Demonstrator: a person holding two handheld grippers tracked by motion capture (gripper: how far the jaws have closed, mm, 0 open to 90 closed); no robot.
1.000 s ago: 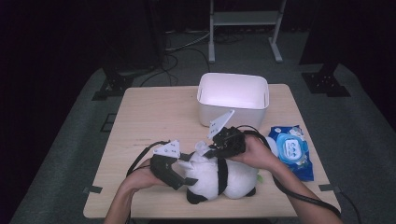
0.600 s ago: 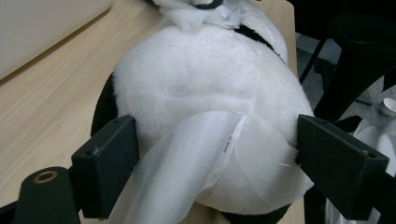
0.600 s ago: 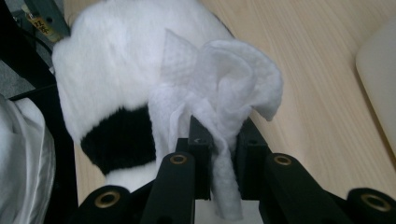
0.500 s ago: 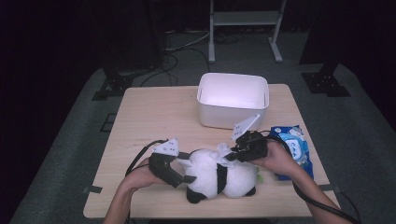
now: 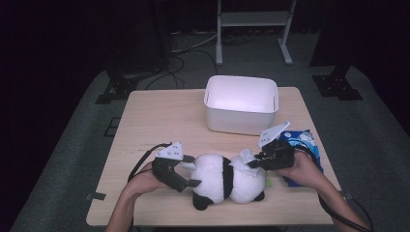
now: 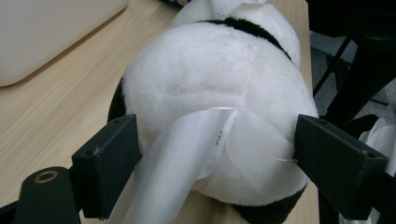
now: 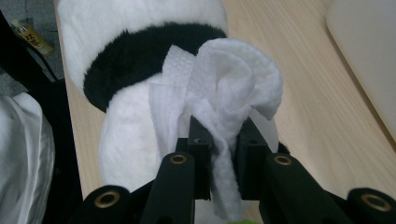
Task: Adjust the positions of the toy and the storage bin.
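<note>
Dark studio floor, pale wood desk (image 5: 154, 121): a plush panda (image 5: 225, 179) is being steadied near the desk's front edge by the left gripper (image 5: 181, 171), jaws spread w/ its white rear between them. A crumpled wet wipe (image 7: 224, 88) is being pinched in the right gripper (image 7: 219, 135), jaws closed on it. Risk: w/ hard rubbing the soft toy is likely being pushed out of the loose hold, or the wipe pulled free.
</note>
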